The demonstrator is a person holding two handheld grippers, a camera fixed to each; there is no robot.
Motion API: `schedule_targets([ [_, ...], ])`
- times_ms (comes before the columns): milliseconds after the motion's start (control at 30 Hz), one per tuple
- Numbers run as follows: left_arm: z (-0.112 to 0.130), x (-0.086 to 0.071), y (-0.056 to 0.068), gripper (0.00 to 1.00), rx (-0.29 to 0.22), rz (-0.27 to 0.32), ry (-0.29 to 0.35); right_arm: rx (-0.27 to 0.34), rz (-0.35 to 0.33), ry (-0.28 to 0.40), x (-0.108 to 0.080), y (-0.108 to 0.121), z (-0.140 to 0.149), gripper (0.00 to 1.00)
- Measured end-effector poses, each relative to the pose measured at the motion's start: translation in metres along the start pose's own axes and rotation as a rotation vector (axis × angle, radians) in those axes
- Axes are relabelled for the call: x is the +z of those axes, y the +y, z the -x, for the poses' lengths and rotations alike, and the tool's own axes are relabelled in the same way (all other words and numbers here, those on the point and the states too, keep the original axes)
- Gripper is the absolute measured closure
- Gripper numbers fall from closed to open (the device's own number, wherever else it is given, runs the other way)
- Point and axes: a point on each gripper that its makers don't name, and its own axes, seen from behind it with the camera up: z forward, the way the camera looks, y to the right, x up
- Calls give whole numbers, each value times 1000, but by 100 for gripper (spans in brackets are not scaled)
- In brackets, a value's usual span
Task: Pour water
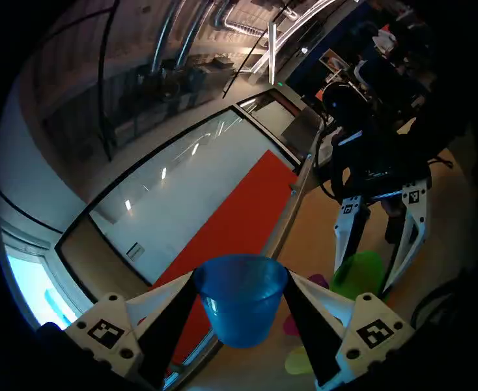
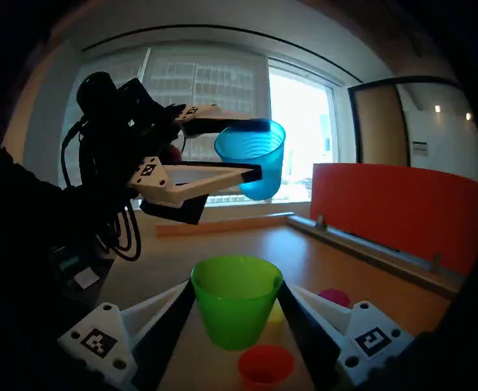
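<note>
White-fingered right hand-held gripper (image 2: 236,285), black inner pads (image 2: 172,320), square black-and-white markers (image 2: 100,341)

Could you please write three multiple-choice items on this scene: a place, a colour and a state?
1. Where is the blue cup?
A. on the table
B. in the air, in the left claw
C. on the floor

2. What colour is the cup in the right claw?
A. red
B. green
C. yellow

3. How is the right claw?
A. open, empty
B. shut on nothing
C. shut on its cup

Answers:
1 B: it hangs aloft between the fingers.
2 B: the green cup sits there.
3 C: both fingers press it.
</note>
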Motion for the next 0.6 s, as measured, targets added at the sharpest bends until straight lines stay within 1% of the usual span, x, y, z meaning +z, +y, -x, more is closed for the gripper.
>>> schedule_targets([
  [600,-3,6,1,12,99,0,6,2,-6,4,3,0,-1,9],
])
